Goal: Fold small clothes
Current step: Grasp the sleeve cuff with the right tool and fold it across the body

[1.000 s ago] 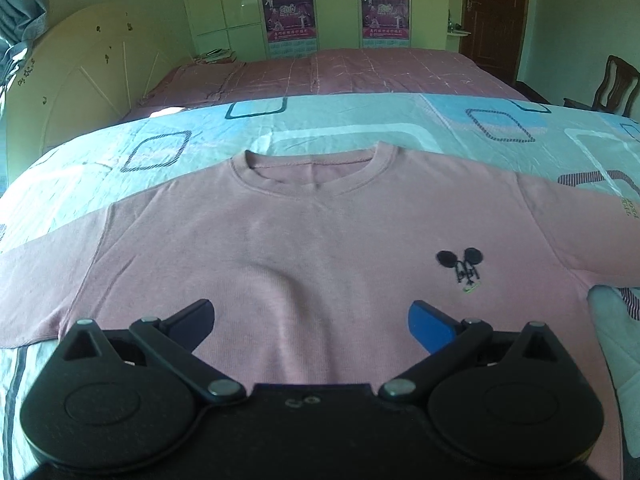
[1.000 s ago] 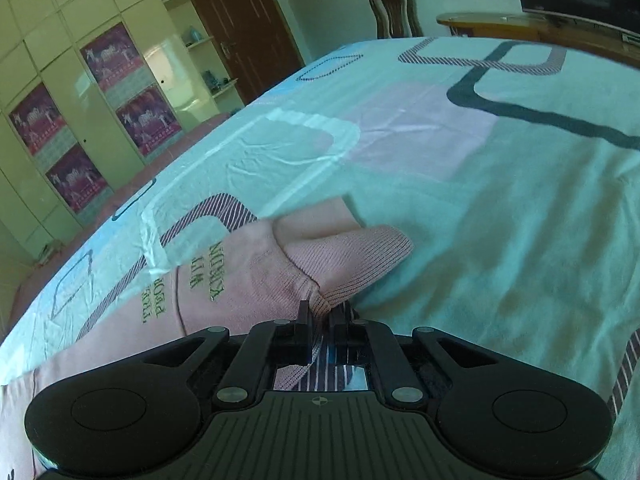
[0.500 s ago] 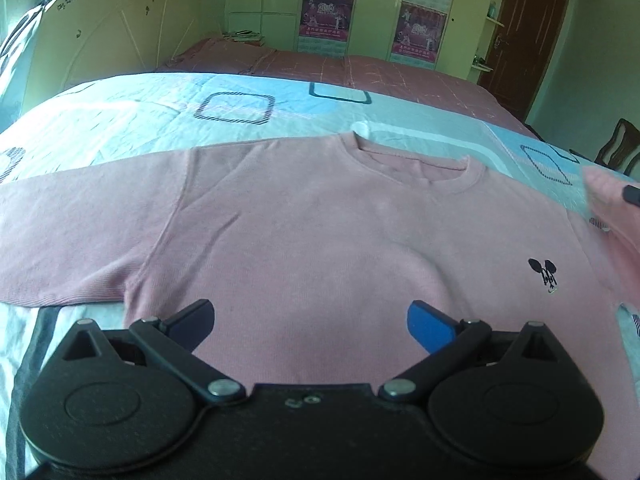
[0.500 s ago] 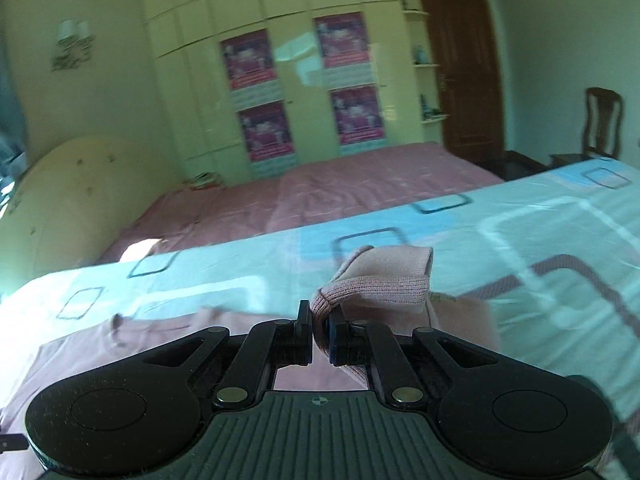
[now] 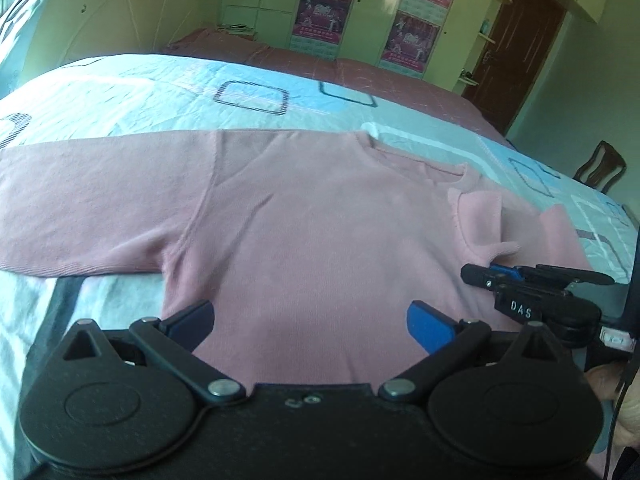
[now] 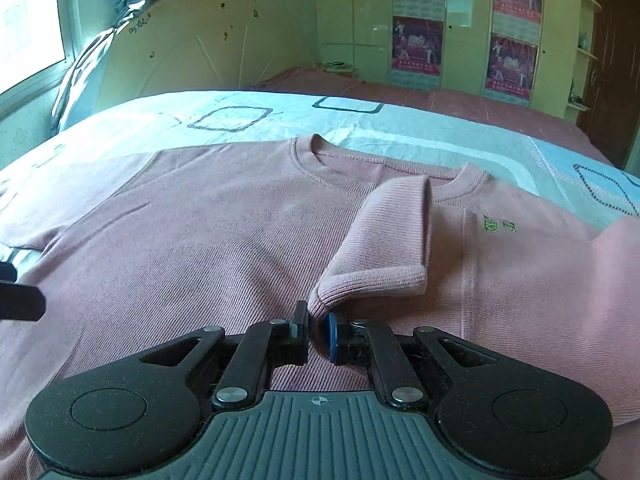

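Item: pink sweater [image 6: 224, 248], laid flat, front up, on the bed [image 6: 132, 120] over a light blue cover with square outlines. One sleeve [image 5: 80, 216] stretched flat toward the left edge in the left wrist view; the other sleeve [image 6: 384, 236] folded over the chest, ribbed cuff near the collar [image 6: 316, 148]. Small green embroidery [image 6: 498, 225] beside the folded sleeve.

Right claw [image 6: 316, 330]: clenched on the corner of the folded sleeve's cuff, fabric pinched between the pads, low over the sweater's front.

Left claw [image 5: 310, 320]: released, jaws spread wide, nothing between them, above the sweater's lower part. Right claw also seen there at the right edge [image 5: 480, 274], with part of a hand [image 5: 608, 384] behind it.

Surroundings: pale headboard [image 6: 192, 40] at the left; curtain [image 6: 104, 20] and window [image 6: 24, 12] beyond; pink bedspread [image 6: 440, 98] on the far part of the bed; green wardrobe [image 6: 360, 20] bearing posters [image 6: 418, 44]; dark door [image 5: 516, 52] at the right; wooden chair [image 5: 600, 166] past the bed's corner. Nothing lying on the sweater apart from its own sleeve. No containers in view.
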Demonstrator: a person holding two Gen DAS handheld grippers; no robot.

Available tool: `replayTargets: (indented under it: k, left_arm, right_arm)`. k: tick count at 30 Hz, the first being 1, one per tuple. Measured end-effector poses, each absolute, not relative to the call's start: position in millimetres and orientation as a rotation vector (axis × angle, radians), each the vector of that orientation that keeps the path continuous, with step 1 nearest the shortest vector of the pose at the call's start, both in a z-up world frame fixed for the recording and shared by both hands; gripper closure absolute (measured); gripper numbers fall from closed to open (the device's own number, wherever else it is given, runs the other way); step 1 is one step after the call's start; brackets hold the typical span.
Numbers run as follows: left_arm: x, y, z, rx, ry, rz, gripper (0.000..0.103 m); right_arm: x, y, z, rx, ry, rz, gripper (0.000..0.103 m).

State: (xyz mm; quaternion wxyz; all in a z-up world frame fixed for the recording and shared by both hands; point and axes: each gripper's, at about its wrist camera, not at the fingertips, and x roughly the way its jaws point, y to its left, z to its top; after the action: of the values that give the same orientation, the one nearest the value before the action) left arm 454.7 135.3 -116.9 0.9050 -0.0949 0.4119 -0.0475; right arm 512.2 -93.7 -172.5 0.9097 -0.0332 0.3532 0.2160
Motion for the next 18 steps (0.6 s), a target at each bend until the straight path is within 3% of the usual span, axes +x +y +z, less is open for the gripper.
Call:
replayTargets:
  k: [6,12,14,15,16,18]
  left_arm:
    - [486,66,-118,-0.119,0.832,-0.262,0.002]
    - [513,-14,-140,0.130,0.839,-0.345,0.007]
    - [523,-34,-145,0.197,0.833,-0.352,0.030]
    - [528,-42,-149,0.244,0.826,-0.346,0.036]
    - [533,-50,-152,0.293,0.816,-0.330,0.043]
    - [541,-58,-157,0.346,0.795,-0.289,0.049]
  right_arm:
    - [482,-159,-155,0.000,0.692,0.374,0.095]
    - [451,-244,-157,0.064,0.742,0.185,0.091]
    - [444,-268,-161,0.087,0.757,0.118,0.078]
    - [442,-277,-161,0.096,0.756,0.094,0.060]
    - [441,-284,-162,0.103,0.751,0.077,0.052]
    - [442,-293,-163,0.115,0.747,0.072,0.053]
